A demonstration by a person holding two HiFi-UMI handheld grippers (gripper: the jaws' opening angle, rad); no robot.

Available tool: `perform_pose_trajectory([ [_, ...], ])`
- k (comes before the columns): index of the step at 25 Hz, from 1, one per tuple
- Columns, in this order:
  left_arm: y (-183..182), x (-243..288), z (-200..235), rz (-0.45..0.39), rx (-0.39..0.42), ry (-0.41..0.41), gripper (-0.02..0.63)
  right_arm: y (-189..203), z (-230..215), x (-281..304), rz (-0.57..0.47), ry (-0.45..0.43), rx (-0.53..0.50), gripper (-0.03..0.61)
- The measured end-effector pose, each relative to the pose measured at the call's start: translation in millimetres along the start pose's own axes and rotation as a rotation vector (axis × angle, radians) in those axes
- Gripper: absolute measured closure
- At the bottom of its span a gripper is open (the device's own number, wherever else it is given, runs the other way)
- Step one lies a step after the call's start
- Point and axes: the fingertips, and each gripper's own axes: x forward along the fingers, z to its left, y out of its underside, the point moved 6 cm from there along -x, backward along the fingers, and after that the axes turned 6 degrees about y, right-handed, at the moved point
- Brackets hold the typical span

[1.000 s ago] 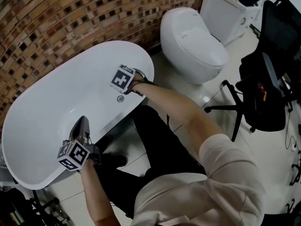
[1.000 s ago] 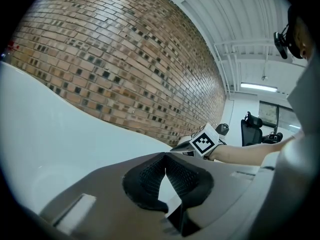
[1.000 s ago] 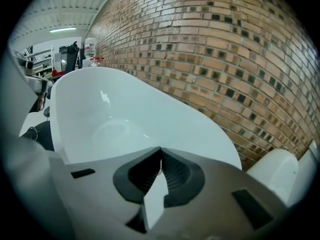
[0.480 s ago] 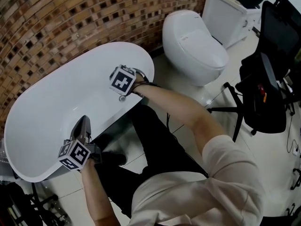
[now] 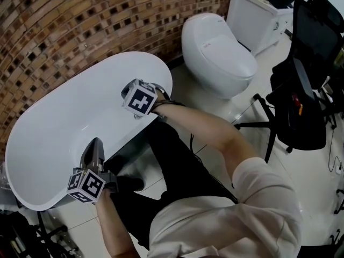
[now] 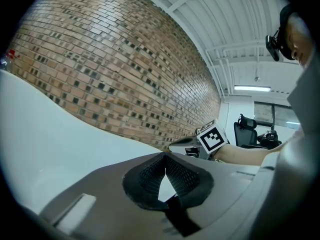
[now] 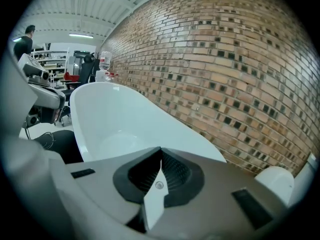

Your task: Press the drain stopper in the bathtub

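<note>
- Right now the right gripper point(image 7: 160, 162) hangs over the near rim of the white bathtub point(image 5: 54, 122), toward the tub's right end. Its jaws meet at the tips and hold nothing.
- Through the narrow gap behind those tips, a small round metal disc, the drain stopper point(image 7: 159, 185), shows against the white tub surface. Whether the tips touch it cannot be told.
- From the head view the stopper is hidden under the right gripper's marker cube point(image 5: 141, 99).
- Further left, the left gripper point(image 5: 95, 147) is over the same near rim, well apart from the right one. Its jaws are likewise together at the tips, with nothing between them.
- Beyond the tub's far side runs a brick wall point(image 5: 80, 20). A white toilet point(image 5: 217, 47) stands to the right, and a black office chair point(image 5: 301, 101) further right.
</note>
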Motion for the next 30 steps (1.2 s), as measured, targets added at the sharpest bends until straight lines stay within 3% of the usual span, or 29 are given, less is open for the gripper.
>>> perform_pose_trajectory([
  [22,4,-2,-34,-0.012,0.027,0.063,0.604,52,5,-45,-0.017,0.023,0.078,0.563],
  [30,14,-1,-41,0.003,0.025,0.074,0.604,60,20,-59,-0.049,-0.024,0.105,0.561],
])
